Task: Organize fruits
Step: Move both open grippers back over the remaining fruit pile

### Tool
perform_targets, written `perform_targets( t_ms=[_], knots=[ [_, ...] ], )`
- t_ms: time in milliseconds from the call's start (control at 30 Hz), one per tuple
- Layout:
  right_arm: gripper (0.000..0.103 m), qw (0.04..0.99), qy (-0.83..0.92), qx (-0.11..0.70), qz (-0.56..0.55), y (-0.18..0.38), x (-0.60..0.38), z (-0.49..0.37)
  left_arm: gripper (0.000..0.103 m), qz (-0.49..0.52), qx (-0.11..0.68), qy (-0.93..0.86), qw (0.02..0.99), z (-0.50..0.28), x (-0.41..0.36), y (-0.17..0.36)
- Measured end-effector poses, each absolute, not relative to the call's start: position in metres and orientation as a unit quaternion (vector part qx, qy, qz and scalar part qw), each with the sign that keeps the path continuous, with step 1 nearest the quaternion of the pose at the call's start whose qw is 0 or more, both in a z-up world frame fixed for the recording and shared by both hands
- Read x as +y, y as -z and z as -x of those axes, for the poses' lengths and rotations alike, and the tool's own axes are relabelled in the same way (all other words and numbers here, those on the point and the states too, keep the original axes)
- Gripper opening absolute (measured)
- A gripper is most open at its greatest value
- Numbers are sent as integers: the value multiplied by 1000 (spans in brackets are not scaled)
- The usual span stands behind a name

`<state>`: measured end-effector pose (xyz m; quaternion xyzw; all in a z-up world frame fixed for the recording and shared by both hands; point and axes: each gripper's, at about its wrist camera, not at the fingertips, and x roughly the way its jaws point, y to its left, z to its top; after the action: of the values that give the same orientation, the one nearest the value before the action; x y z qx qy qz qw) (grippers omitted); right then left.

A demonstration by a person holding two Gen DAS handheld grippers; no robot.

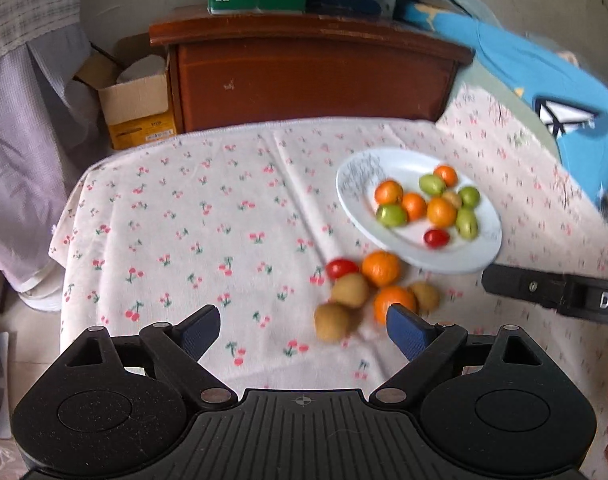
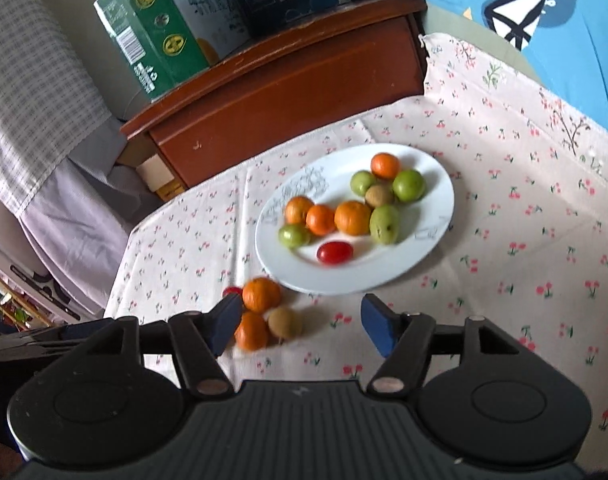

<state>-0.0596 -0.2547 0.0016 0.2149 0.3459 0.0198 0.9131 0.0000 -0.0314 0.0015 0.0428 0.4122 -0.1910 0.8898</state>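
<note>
White cherry-print tablecloth (image 1: 183,220) covers the table, wooden cabinet (image 1: 304,72) behind it. White plate (image 2: 424,256) holds oranges, green fruits, one brown fruit and a red tomato (image 2: 335,252). Loose pile (image 1: 368,292) sits on the cloth just beside the plate's near rim: two oranges, three brown fruits, one tomato. Left gripper (image 1: 304,330) jaws spread wide, nothing between them, pile just ahead to its right. Right gripper (image 2: 299,322) jaws apart, empty, loose orange (image 2: 251,330) touching or just beside its left finger, can't tell which.
</note>
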Motion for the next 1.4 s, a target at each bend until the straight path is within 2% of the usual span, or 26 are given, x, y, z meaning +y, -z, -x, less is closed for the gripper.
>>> perform_targets(
  t_ms=[133, 300, 500, 767, 1000, 1100, 1233, 1400],
  knots=[
    [64, 910, -19, 353, -218, 7, -251, 62, 92, -55, 415, 194, 887, 3, -30, 7],
    [50, 905, -24, 359, -228, 16, -248, 57, 92, -46, 409, 204, 888, 6, -28, 16],
    [38, 898, -32, 364, -244, 27, -244, 48, 92, -37, 399, 219, 890, 4, -31, 24],
    [32, 890, -31, 361, -277, 34, -247, 38, 91, -45, 388, 233, 891, 0, -40, 31],
    [32, 890, -34, 363, -274, 37, -243, 32, 90, -29, 383, 230, 894, -7, -41, 35],
    [32, 889, -31, 364, -277, 40, -243, 29, 87, -32, 386, 234, 892, -8, -44, 38],
    [32, 884, -27, 370, -284, 46, -242, 26, 69, -45, 392, 242, 886, -8, -48, 42],
    [25, 882, -28, 365, -297, 48, -244, 23, 65, -39, 391, 245, 886, -10, -48, 45]
  ],
)
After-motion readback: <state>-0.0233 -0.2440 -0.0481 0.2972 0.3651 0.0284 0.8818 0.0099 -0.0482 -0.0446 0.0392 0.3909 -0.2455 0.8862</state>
